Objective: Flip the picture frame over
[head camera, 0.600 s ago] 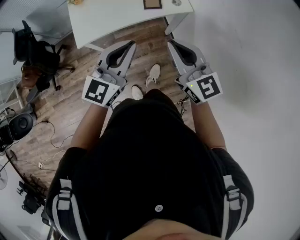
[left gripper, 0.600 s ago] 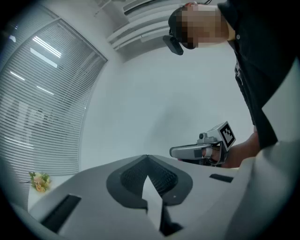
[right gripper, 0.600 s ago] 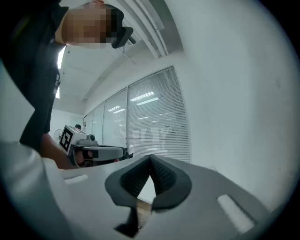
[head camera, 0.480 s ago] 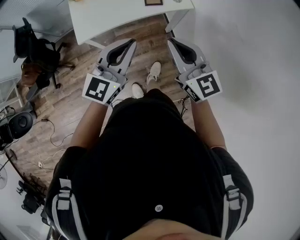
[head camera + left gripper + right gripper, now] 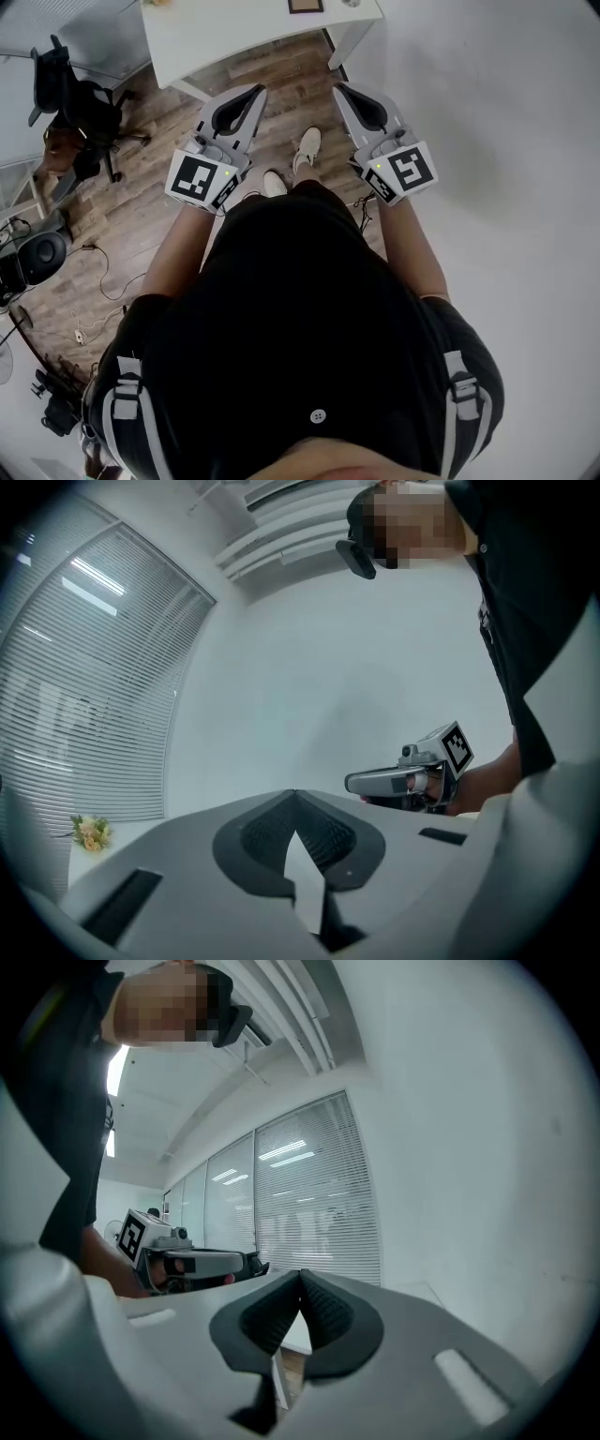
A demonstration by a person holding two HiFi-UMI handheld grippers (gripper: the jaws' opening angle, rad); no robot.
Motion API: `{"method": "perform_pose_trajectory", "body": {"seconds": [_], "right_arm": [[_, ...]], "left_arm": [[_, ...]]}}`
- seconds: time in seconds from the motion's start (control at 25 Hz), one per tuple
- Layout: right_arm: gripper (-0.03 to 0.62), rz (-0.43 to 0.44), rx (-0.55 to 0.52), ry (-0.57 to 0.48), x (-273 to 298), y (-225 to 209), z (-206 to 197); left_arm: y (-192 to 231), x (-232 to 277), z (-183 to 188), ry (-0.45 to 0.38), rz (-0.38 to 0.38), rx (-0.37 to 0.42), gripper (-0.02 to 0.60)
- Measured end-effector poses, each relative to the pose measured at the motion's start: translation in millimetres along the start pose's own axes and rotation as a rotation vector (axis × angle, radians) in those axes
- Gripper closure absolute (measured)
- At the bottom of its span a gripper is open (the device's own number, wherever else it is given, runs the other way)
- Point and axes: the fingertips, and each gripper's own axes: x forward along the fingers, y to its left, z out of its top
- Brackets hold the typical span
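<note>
The brown picture frame (image 5: 305, 6) lies on a white table (image 5: 244, 37) at the very top of the head view, partly cut off by the edge. My left gripper (image 5: 255, 91) and right gripper (image 5: 339, 89) are held level side by side in front of the person's body, well short of the table. Both are shut, their tips meeting with nothing between them. In the left gripper view the shut jaws (image 5: 295, 796) face a plain wall, with the right gripper (image 5: 403, 780) beside them. In the right gripper view, the shut jaws (image 5: 300, 1276) have the left gripper (image 5: 187, 1260) alongside.
A small bunch of flowers (image 5: 91, 832) sits on the table's left end. A black office chair (image 5: 75, 103) stands on the wood floor at the left, with cables and gear (image 5: 37, 253) below it. A white wall (image 5: 506, 141) fills the right side.
Both grippers stay shut and nearly still; only the head view has shifted slightly.
</note>
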Motion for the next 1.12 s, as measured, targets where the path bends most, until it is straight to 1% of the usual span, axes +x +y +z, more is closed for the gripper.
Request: {"method": "perform_pose_trajectory", "body": {"seconds": [0.16, 0.32, 0.52, 0.84, 1.12], "right_arm": [[0.583, 0.004, -0.005, 0.0, 3, 2, 4], [0.583, 0.007, 0.0, -0.002, 6, -5, 0], [0.583, 0.006, -0.012, 0.014, 22, -14, 4], [0.582, 0.036, -0.012, 0.039, 50, -44, 0], [0.537, 0.06, -0.032, 0.048, 70, -82, -2]], "left_arm": [[3, -1, -3, 0.005, 0.003, -0.003, 0.578], [7, 7, -7, 0.004, 0.003, -0.001, 0.578], [22, 16, -9, -0.002, 0.011, -0.02, 0.578], [50, 48, -14, 0.006, 0.037, -0.033, 0.578], [66, 86, -13, 0.001, 0.054, -0.025, 0.578]]}}
